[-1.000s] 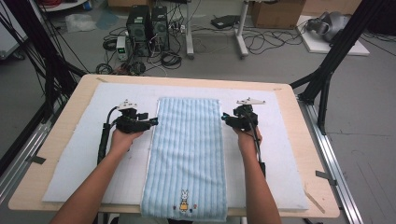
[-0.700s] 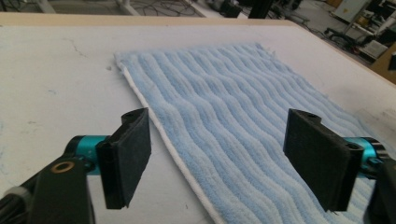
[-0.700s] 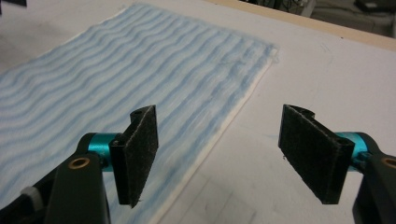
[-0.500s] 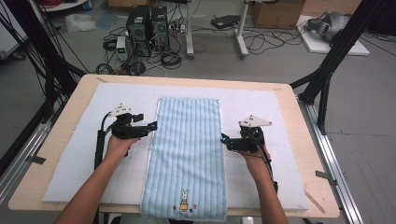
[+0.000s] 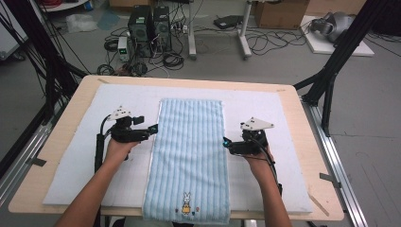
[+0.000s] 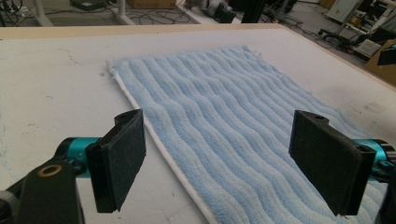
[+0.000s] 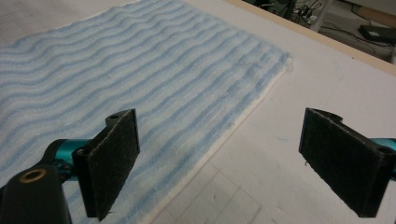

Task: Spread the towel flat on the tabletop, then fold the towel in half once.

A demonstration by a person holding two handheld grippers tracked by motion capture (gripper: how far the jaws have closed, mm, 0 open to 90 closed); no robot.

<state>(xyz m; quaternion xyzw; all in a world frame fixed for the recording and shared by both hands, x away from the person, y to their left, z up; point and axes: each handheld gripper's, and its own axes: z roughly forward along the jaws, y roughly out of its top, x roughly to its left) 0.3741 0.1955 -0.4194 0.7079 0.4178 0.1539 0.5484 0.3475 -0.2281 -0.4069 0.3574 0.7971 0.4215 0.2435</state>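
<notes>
Tongs [image 5: 152,128] (both gaping) flank towel [image 5: 189,156].

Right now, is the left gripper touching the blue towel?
Apart. In the left gripper view, the left gripper has its jaws wide open above the blue striped towel, with white mat and towel visible between them, nothing pinched.

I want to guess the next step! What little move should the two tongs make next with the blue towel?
Probably ease both inward and close on the light blue striped terry towel's long edges. The left tongs and right tongs stand open beside those edges, holding nothing, and the towel lies flat on the white mat.
</notes>
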